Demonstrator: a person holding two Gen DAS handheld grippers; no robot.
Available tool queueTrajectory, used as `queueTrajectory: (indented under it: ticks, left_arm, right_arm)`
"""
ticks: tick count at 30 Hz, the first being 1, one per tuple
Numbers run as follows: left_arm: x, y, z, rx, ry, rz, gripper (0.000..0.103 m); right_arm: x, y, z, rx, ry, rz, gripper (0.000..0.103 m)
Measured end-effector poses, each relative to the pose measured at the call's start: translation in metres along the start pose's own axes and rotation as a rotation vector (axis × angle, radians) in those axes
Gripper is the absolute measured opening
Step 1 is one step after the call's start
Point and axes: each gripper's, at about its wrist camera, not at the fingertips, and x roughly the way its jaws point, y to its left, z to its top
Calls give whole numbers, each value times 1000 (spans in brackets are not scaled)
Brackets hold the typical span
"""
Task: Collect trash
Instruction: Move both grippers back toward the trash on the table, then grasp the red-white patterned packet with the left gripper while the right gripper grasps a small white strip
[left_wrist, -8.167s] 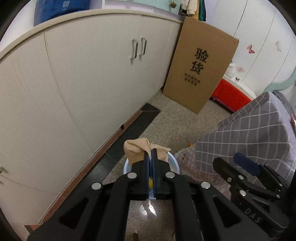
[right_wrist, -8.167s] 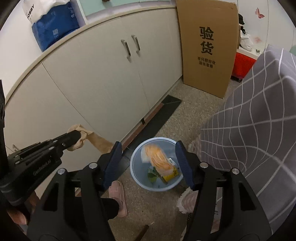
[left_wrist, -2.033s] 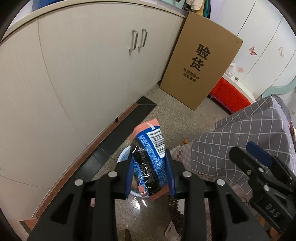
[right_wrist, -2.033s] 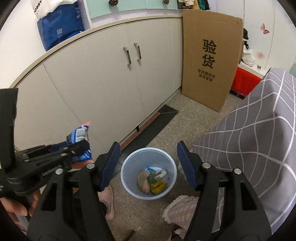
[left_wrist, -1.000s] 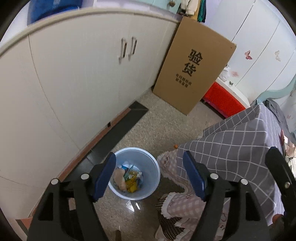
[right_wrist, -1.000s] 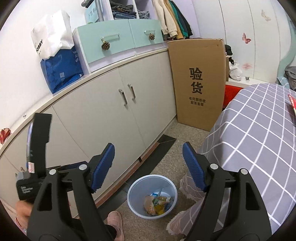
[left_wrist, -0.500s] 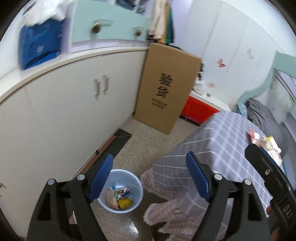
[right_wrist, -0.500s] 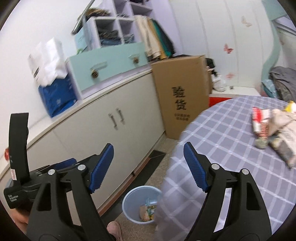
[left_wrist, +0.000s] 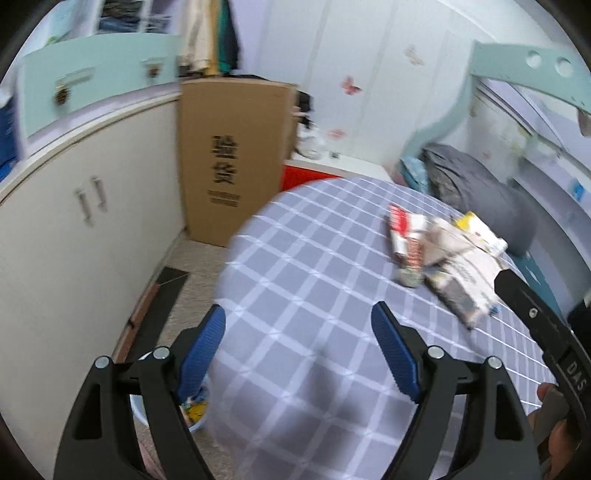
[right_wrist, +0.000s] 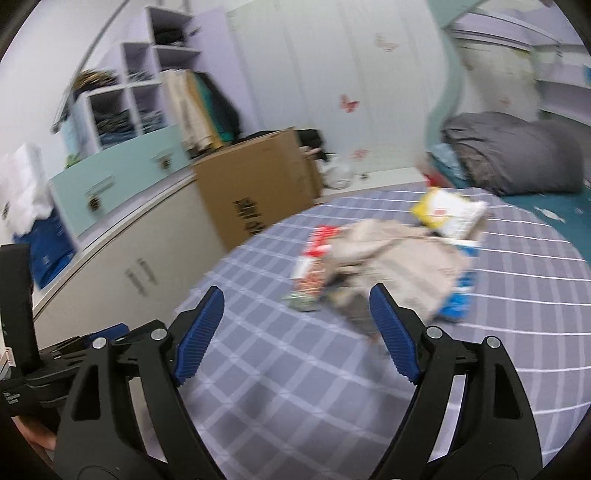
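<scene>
well, my left gripper and right gripper have both just been spreading and gape wide, holding nothing. the trash pile sits on the checked table; the bin below holds wrappers.

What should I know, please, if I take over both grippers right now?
Left gripper: open, empty.
Right gripper: jaws have just been opening, nothing between them.
Bin: on the floor beside the table, with some trash already in it.
Left to do: a pile of wrappers lies on the checked tablecloth. Carry them to the bin.
</scene>
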Motion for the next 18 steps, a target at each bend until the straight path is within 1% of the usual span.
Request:
queueTrajectory:
  ticks: [5, 10, 12, 15, 17, 18]
  left_arm:
    - [28, -36, 6, 42, 30, -46, 79]
    - [60, -66, 14, 74, 55, -38, 79]
    - [70, -73, 17, 82, 68, -43, 79]
    - [85, -82, 21, 114, 79, -29, 79]
    - [95, -88, 24, 137, 86, -14, 73]
    - [99, -90, 25, 141, 101, -21, 70]
  right_arm:
    - [3, -47, 1, 68, 16, -59, 80]
    - [8, -75, 0, 166, 61, -79, 81]
    - [10, -83, 1, 196, 74, -76, 82]
    - [14, -90, 3, 221, 88, -62, 81]
    - [18, -93, 3, 237, 99, -52, 81]
    - [22, -95, 4, 245, 110, -36, 81]
